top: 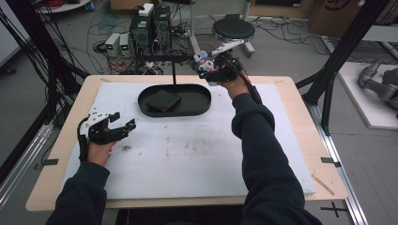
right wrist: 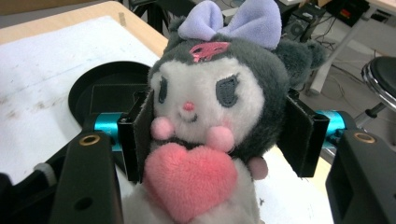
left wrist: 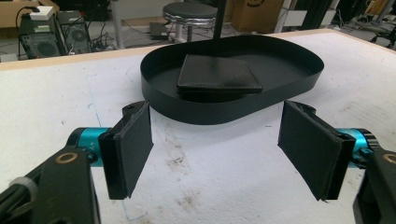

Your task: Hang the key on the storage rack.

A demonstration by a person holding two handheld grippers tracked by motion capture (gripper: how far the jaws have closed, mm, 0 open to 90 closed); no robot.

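Note:
My right gripper [right wrist: 219, 130] is shut on a plush toy [right wrist: 215, 121], grey and white with a lilac bow and a pink heart on its chest. In the high view the plush toy [top: 202, 61] hangs in the right gripper [top: 209, 70] above the far table edge, just right of the black oval tray [top: 197, 105]. A black wallet [top: 162, 100] lies flat in the tray's left half. My left gripper [top: 119, 126] rests low over the white mat near the left edge, open and with nothing in it. Its pads [left wrist: 130, 147] face the tray [left wrist: 233, 114] and the wallet [left wrist: 218, 74].
A thin black post [top: 174, 70] rises from the tray's far rim. The white mat [top: 197, 154] covers most of the wooden table. Beyond the far edge stand a stool [top: 233, 29], computer cases [top: 150, 26] and cables on the floor.

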